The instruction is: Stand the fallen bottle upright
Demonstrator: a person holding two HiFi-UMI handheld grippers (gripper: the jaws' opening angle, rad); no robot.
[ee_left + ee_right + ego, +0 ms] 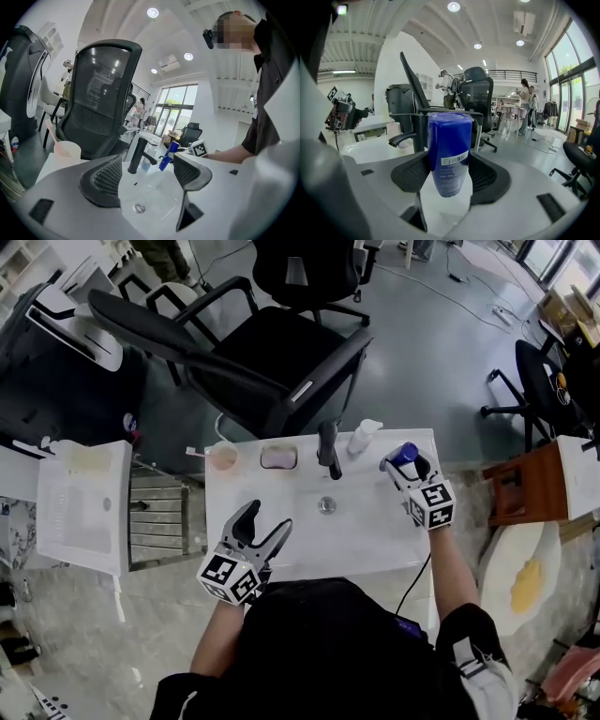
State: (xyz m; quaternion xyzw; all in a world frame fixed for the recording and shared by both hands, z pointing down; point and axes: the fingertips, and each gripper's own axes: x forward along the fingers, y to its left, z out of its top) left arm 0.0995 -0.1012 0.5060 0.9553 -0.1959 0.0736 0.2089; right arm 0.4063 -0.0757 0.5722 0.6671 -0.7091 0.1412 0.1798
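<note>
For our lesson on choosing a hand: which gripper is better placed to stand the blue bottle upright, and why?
Right. The right gripper has its fingers clamped on the blue bottle by the sink; the left gripper is open and empty.

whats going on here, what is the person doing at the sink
A person at a white sink holds a gripper in each hand. The right gripper grips the blue bottle in its jaws, tilted, right of the black faucet, not yet stood up. The left gripper is open and empty near the sink's front edge.
</note>
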